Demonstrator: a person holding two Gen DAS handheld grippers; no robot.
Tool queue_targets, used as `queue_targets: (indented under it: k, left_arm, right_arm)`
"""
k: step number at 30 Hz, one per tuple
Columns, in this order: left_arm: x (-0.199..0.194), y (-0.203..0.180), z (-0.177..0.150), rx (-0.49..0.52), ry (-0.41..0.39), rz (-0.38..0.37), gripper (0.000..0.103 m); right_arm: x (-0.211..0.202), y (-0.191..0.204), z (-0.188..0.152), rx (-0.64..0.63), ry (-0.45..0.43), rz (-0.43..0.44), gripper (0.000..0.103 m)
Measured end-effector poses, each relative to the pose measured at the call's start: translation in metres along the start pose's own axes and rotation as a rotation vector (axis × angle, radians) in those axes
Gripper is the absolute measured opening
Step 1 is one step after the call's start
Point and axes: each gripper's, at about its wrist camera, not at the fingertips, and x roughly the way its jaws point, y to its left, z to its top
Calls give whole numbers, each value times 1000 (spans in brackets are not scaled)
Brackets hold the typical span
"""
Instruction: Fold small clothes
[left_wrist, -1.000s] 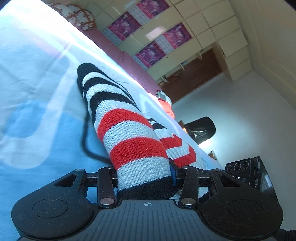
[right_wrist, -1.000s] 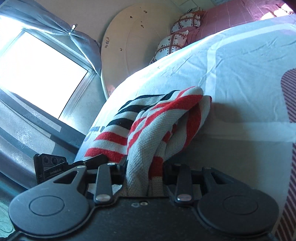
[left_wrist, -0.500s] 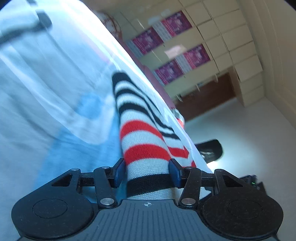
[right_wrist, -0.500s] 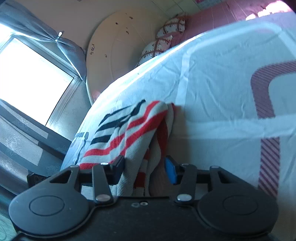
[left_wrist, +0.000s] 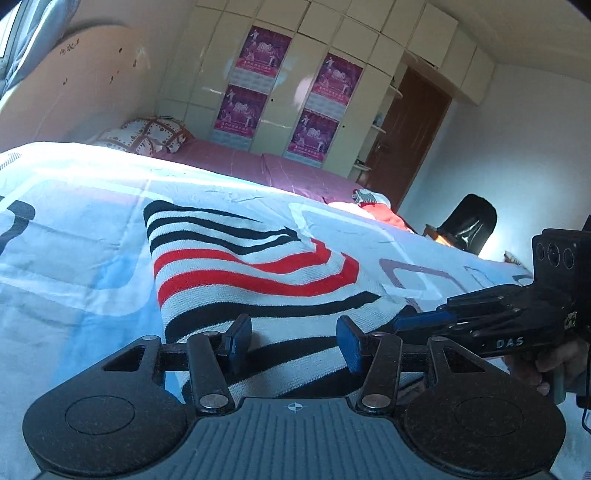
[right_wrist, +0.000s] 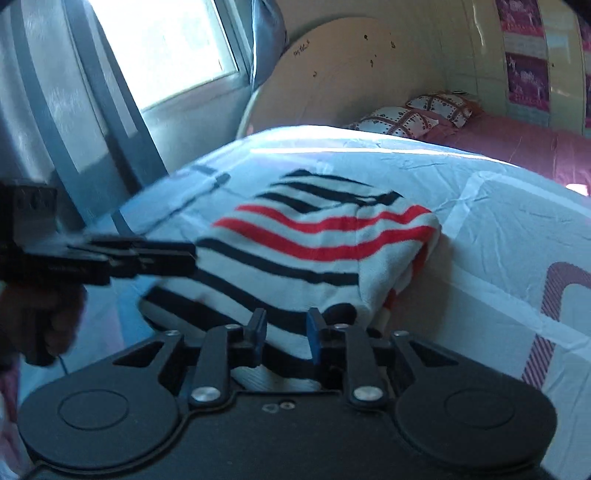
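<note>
Striped knit (left_wrist: 258, 273) lies doubled over on the bedspread (left_wrist: 74, 229), at 12 o'clock from both claws. Left gripper (left_wrist: 291, 343) gapes, empty. Right gripper (right_wrist: 284, 328) has just been closing, narrow gap, nothing pinched. I judge one fold done; another may remain.

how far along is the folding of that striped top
Done: the striped top lies on the bed, doubled over; the right wrist view shows a layer under its right edge. In hand: nothing. The left gripper and right gripper hover at its near hem, fingers apart, pinching no cloth. Left: probably another fold or smoothing, then maybe the red clothes at the bed's far edge.
</note>
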Motion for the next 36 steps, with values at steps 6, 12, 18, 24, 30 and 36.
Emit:
queue_targets:
  k: [6,12,18,24,30,36]
  left_arm:
    - [-10,-1,-14,-3,24,29,50]
    - [-11,5,20,25,-31,8,50]
    - [46,39,51,-91,4,-23,50]
    - [59,28,29,3,80,83,50]
    - [-10,17,14,9,-19,93,50]
    - [-37,10,-28,2,16,142,60]
  right_arm:
    - [11,-18,-20,116,-18,-28,0]
    - [-1,-22,11,160,-114,-79,18]
    - [53,-53,51,203,-67,-148,17]
    - [74,-50,48,168,-24,-188,16]
    - [11,-26,34,155,-83,-174,26]
    - [-1,14,-15,-20,31,-225,26]
